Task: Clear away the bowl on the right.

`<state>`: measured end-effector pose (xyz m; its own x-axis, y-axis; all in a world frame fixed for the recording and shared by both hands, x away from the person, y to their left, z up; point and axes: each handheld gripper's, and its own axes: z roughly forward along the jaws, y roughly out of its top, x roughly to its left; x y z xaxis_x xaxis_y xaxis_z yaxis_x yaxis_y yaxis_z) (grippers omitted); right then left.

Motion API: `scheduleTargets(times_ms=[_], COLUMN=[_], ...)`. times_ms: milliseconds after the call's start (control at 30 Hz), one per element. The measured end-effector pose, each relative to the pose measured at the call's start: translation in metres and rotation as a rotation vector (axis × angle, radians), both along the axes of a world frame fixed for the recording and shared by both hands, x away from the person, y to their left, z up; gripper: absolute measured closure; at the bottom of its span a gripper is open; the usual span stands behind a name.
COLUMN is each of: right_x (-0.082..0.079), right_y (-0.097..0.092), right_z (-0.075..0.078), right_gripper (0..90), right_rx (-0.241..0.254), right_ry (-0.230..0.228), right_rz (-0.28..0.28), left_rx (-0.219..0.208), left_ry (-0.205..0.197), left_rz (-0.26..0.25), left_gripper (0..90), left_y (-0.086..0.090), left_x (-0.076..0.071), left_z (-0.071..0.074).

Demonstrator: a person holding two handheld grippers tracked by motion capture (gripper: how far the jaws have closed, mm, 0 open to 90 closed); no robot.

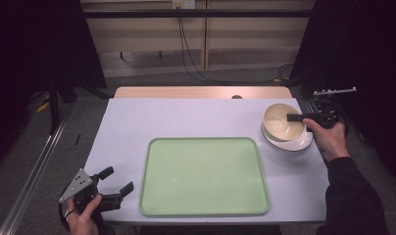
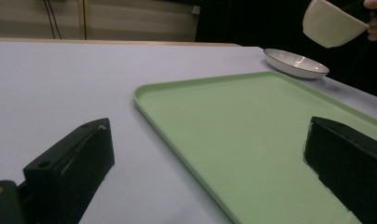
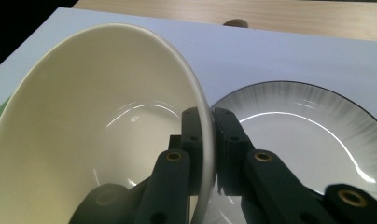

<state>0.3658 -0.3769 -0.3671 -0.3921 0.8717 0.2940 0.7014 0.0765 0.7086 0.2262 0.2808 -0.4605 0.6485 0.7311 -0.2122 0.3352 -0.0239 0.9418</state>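
**Bowl pinched by its rim**

Lower left of the high view, the left gripper [image 1: 118, 187] gapes wide, empty, beside the green tray [image 1: 204, 208]; upper right, the right gripper [image 3: 206, 140] clamps the cream bowl [image 1: 282, 122] rim, raised above the grey-rimmed plate [image 3: 317, 126].

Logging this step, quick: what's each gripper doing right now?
Left gripper: open, holding nothing, beside the green tray.
Right gripper: shut on the cream bowl rim, lifted above the plate.

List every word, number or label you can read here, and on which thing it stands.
None can be read: the bowl, plate, tray and table carry no writing.
Two small pale squares on the back wall are too small to read.
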Motion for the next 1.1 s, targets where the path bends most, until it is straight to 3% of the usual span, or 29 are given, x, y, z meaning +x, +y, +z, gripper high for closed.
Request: scheduleTargets(times_ms=[500, 1100], right_x=[0.005, 0.019], right_y=[0.041, 0.081], right_z=[-0.001, -0.016], right_gripper=[83.6, 83.5], right_rx=[-0.031, -0.047], right_ry=[0.023, 0.065], right_rz=[0.107, 0.160], left_rx=[0.004, 0.005], left_ry=[0.000, 0.000], left_rz=[-0.001, -0.001], left_gripper=[1.7, 1.7], left_y=[0.000, 0.000], left_x=[0.000, 0.000], left_z=[0.000, 0.000])
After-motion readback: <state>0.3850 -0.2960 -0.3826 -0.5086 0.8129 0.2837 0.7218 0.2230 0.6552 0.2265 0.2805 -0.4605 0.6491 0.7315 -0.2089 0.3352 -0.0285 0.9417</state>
